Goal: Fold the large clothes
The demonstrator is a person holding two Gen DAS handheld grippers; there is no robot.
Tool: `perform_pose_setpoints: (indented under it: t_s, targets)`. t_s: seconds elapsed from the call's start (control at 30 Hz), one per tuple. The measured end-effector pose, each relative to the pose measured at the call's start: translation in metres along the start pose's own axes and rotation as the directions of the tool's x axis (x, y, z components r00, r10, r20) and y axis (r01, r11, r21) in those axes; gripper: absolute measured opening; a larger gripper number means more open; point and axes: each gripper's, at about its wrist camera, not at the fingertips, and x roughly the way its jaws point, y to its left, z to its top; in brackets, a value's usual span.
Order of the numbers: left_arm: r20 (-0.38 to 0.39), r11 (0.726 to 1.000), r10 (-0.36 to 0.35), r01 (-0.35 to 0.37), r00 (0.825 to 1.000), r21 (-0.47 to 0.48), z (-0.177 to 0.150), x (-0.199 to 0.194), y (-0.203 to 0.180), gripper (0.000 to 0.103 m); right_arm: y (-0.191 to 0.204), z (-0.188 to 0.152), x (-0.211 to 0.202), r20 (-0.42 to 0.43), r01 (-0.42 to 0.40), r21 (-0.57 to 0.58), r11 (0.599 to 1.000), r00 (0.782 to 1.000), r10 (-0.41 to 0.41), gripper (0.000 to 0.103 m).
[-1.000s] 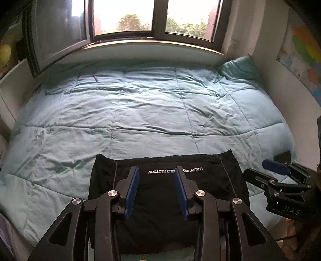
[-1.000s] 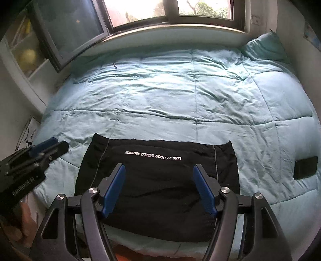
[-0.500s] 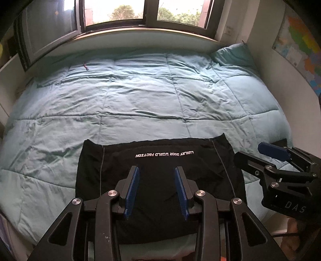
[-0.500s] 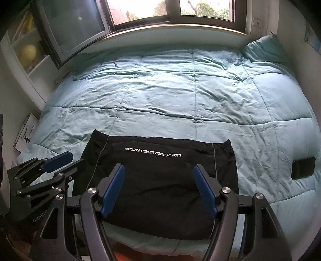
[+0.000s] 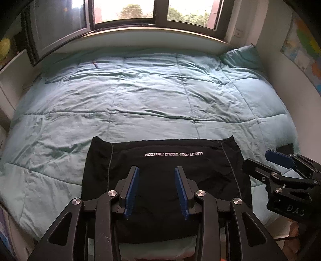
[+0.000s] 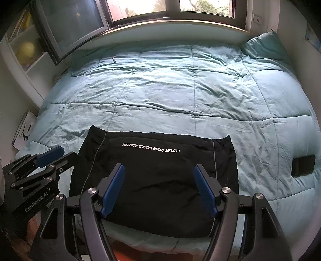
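Note:
A black garment with white lettering lies folded into a flat rectangle at the near edge of the bed; it also shows in the right wrist view. My left gripper is open and empty, held above the garment's near part. My right gripper is open wider and empty, also above the garment. Each gripper shows in the other's view: the right gripper at the garment's right side, the left gripper at its left side.
A teal quilt covers the bed under a window. A teal pillow lies at the far right corner. A dark phone lies on the quilt right of the garment. A wall runs along the right; shelves stand at the left.
Both grippers have drawn back and risen a little from the garment and stay open. The garment has not moved.

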Motion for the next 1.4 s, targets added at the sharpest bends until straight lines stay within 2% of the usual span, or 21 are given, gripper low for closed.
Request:
perform_pose_setpoints:
  t_s: [0.37,0.63,0.7,0.77,0.83,1.0,1.17,1.3,1.4]
  targets:
    - [-0.012,0.999,0.033,-0.034,0.999,-0.025,0.002,0.005,0.013,0.039,-0.009,0.0,0.008,-0.024,0.029,0.014,0.999,0.999,-0.028,0.074]
    - [-0.023,0.996,0.084,-0.084,0.996,-0.02,0.004,0.01,0.014,0.039,-0.011,0.003,0.012,-0.032,0.031,0.009,0.999,0.999,-0.031,0.074]
    - [-0.016,0.994,0.109,-0.109,0.994,-0.017,0.005,0.01,0.014,0.039,-0.011,0.002,0.013,-0.033,0.029,0.01,1.0,0.999,-0.029,0.074]
    - [-0.005,0.984,0.177,-0.177,0.984,0.003,0.007,0.012,0.012,0.039,-0.012,0.003,0.015,-0.038,0.027,0.006,1.0,0.999,-0.026,0.074]
    - [-0.009,0.978,0.21,-0.209,0.978,0.019,0.008,0.014,0.012,0.039,-0.013,0.003,0.016,-0.044,0.026,0.004,1.0,0.999,-0.025,0.074]
    - [-0.038,0.979,0.205,-0.205,0.978,0.0,0.009,0.019,0.02,0.039,-0.015,0.005,0.02,-0.052,0.023,0.007,1.0,0.998,-0.022,0.074]
    - [-0.035,0.976,0.219,-0.219,0.975,-0.002,0.009,0.019,0.024,0.039,-0.014,0.006,0.024,-0.061,0.02,0.003,1.0,0.998,-0.02,0.074]
    - [-0.017,0.975,0.22,-0.22,0.975,-0.017,0.009,0.018,0.026,0.039,-0.012,0.005,0.027,-0.072,0.018,-0.002,1.0,0.997,-0.019,0.074]
    - [0.03,0.972,0.233,-0.232,0.972,-0.032,0.01,0.013,0.031,0.039,-0.01,0.004,0.029,-0.076,0.018,-0.007,1.0,0.997,-0.018,0.074]
